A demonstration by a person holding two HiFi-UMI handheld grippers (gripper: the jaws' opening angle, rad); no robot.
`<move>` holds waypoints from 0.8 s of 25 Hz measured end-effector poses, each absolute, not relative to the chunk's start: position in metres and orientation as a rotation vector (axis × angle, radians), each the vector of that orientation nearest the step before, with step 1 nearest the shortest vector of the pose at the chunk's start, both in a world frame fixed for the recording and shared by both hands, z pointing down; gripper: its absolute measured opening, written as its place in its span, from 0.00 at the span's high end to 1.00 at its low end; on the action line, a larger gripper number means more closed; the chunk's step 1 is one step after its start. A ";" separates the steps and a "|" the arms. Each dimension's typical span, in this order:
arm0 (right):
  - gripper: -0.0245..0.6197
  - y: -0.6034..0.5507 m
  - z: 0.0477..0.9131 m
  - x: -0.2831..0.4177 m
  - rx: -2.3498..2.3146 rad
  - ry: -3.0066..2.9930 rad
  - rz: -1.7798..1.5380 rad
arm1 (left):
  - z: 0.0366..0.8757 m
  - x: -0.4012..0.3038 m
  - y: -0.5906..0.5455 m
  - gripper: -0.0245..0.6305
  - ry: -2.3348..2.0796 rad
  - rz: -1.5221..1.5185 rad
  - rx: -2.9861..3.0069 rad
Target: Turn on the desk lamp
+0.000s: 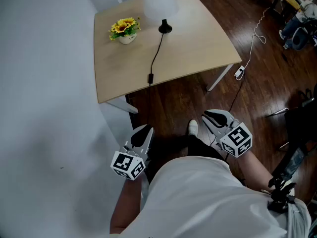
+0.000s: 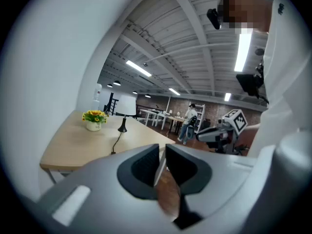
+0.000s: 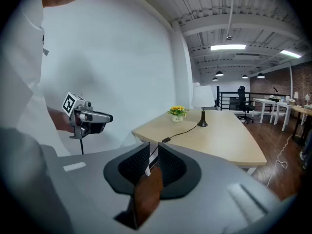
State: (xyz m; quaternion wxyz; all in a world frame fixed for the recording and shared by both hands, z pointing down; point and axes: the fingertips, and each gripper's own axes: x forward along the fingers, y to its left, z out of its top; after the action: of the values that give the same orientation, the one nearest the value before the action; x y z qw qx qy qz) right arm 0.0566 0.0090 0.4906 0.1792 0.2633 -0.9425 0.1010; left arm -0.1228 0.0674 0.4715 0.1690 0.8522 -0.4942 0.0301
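Observation:
The desk lamp has a white shade (image 1: 159, 1) and a black base (image 1: 165, 28) and stands at the far side of the light wooden table (image 1: 198, 48). Its black cord runs toward me to an inline switch (image 1: 150, 77) near the table's front edge. The lamp (image 3: 204, 97) looks unlit, also in the left gripper view (image 2: 126, 104). My left gripper (image 1: 145, 130) and right gripper (image 1: 210, 116) hang low over the floor, short of the table. Both are shut with nothing in them. The switch (image 3: 165, 140) lies ahead of the right gripper (image 3: 153, 152).
A white pot of yellow flowers (image 1: 125, 29) stands left of the lamp. A white wall (image 1: 44, 83) borders the table's left side. A white cable and adapter (image 1: 239, 73) lie on the wooden floor to the right. My shoe (image 1: 192, 128) is between the grippers.

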 end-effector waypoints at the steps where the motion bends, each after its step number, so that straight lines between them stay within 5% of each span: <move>1: 0.88 0.003 0.492 0.060 0.741 -2.660 0.288 | 0.471 -0.119 0.062 0.88 -1.410 0.090 2.420; 20: 0.91 -0.195 0.501 0.057 0.594 -2.656 0.294 | 0.474 -0.116 -0.120 0.88 -1.532 0.137 2.315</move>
State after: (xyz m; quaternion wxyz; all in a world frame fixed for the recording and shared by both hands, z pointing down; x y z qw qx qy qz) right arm 0.0568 -0.1948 0.5008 0.2007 0.2127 -0.9505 0.1051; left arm -0.1164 -0.1205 0.4740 0.1802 0.8192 -0.5422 0.0485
